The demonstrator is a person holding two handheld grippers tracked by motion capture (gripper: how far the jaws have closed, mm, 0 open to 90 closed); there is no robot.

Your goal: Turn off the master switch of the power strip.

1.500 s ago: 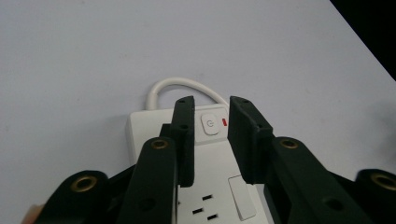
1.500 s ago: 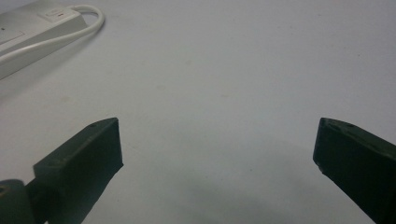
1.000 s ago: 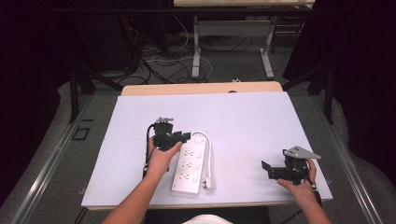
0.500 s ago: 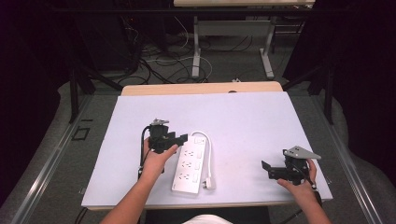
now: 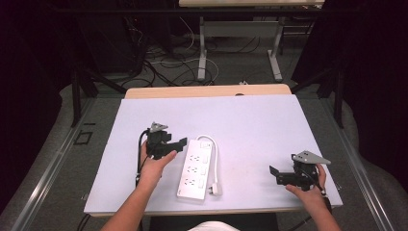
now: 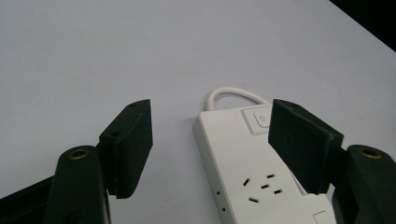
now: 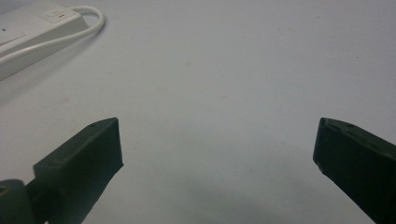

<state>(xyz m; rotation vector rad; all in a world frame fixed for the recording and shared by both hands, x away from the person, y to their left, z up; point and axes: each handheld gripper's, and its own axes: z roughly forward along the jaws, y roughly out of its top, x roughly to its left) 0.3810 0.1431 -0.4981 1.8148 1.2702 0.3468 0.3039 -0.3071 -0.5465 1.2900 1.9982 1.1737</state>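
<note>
A white power strip point(image 5: 195, 168) lies lengthwise on the white table point(image 5: 250, 125), its cord looped along its right side to a plug point(image 5: 215, 189). My left gripper point(image 5: 179, 145) hovers just left of the strip's far end, pointing right. In the left gripper view its jaws point(image 6: 215, 140) stand open and have just been opening. The strip's switch end point(image 6: 252, 158) lies below the gap, and neither pad touches it. My right gripper point(image 5: 275, 175) rests near the front right corner, pointing left. Its jaws point(image 7: 217, 149) are wide open over bare table, with the strip point(image 7: 32, 28) far off.
A wooden strip point(image 5: 207, 91) edges the table's far side. Beyond it are desk legs point(image 5: 202, 53) and loose cables point(image 5: 159, 62) on the floor. The table's front edge runs just below both hands.
My left gripper has drawn a little to the left, off the power strip's end, and its jaws stand wider apart. The right gripper and the strip have not moved.
</note>
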